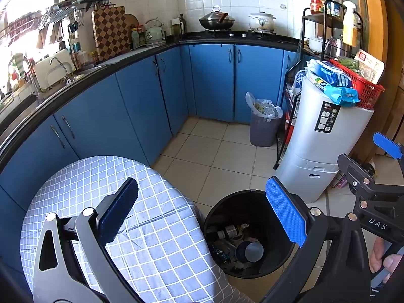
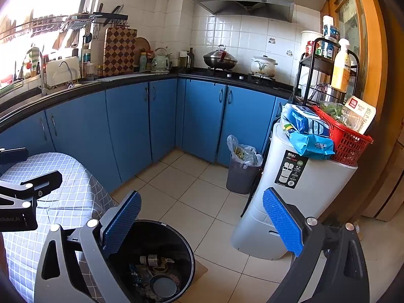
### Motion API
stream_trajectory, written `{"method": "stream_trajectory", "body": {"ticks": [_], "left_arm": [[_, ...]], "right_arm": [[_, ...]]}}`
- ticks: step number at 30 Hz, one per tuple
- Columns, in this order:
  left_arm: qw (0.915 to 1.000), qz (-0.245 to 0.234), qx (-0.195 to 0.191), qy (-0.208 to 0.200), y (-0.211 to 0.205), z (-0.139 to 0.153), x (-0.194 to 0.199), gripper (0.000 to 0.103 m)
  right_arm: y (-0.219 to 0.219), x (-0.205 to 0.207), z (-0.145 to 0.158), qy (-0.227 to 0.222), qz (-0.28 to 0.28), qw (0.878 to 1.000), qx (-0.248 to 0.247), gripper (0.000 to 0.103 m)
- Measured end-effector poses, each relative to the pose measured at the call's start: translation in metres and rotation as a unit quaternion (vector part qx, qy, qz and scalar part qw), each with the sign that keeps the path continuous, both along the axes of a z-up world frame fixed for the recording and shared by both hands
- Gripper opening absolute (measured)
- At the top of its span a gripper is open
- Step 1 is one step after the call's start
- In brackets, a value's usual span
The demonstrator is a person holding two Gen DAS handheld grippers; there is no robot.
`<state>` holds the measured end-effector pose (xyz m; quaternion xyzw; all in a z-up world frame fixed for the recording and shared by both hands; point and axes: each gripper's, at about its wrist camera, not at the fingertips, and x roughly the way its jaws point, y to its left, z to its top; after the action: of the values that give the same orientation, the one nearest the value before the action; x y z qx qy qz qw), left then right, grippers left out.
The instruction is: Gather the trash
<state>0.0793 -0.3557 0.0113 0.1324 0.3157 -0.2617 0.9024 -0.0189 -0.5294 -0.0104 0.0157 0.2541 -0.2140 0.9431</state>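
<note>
Both the left gripper [image 1: 202, 214] and right gripper [image 2: 202, 221] hung spread and empty above the black bin [image 1: 214, 217], where bottle [image 1: 228, 231] and cup [image 1: 250, 251] lay; best next to scan the checked tablecloth [image 1: 156, 252] before reaching.

A bin [image 1: 252, 232] stands on the floor [image 1: 209, 156], just right of a cloth-covered table [image 1: 141, 227]. In it lie a bottle [image 1: 228, 231], a cup [image 1: 250, 251] and scraps. Right of the bin stands a tall cabinet [image 1: 320, 146] — a basket [image 1: 358, 83] and packets [image 1: 333, 83] sit on top. Behind, a lined bin [image 1: 263, 123] stands against the cupboards [image 1: 214, 80], left of a rack [image 1: 330, 25]. On the counter [image 1: 141, 50] beyond — a wok [image 1: 217, 21] and a pot [image 1: 262, 21]; a sink [image 1: 63, 75] lies far left.
</note>
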Motion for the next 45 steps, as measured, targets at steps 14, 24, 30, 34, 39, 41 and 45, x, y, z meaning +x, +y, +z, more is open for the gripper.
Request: {"method": "stream_trajectory", "body": {"ticks": [14, 24, 30, 34, 39, 41, 45], "left_arm": [[1.0, -0.006, -0.005, 0.001, 0.0032, 0.0016, -0.003, 0.1], [0.9996, 0.013, 0.025, -0.011, -0.0011, 0.0003, -0.0045, 0.1], [0.9997, 0.002, 0.026, -0.004, -0.0027, -0.0035, -0.0057, 0.1], [0.9998, -0.003, 0.022, -0.002, -0.0022, -0.0044, -0.0077, 0.1], [0.9998, -0.01, 0.016, 0.005, -0.001, -0.0048, -0.0076, 0.1], [0.9998, -0.012, 0.013, 0.009, -0.0009, -0.0048, -0.0074, 0.1], [0.9998, -0.016, 0.01, 0.007, -0.0001, -0.003, -0.0091, 0.1]], "right_arm": [[0.0015, -0.0015, 0.0012, -0.002, 0.003, 1.0, 0.002, 0.094], [0.002, -0.0015, 0.0009, -0.002, 0.003, 1.0, 0.003, 0.094], [0.0016, -0.0021, 0.0008, -0.002, 0.004, 1.0, 0.003, 0.094], [0.0007, -0.0025, 0.0003, -0.001, 0.003, 1.0, 0.004, 0.094], [-0.0005, -0.0044, -0.0003, -0.002, 0.002, 1.0, 0.005, 0.094], [-0.0004, -0.0046, -0.0001, -0.002, 0.002, 1.0, 0.005, 0.095], [-0.0003, -0.0041, 0.0002, -0.002, 0.005, 1.0, 0.003, 0.094]]}}
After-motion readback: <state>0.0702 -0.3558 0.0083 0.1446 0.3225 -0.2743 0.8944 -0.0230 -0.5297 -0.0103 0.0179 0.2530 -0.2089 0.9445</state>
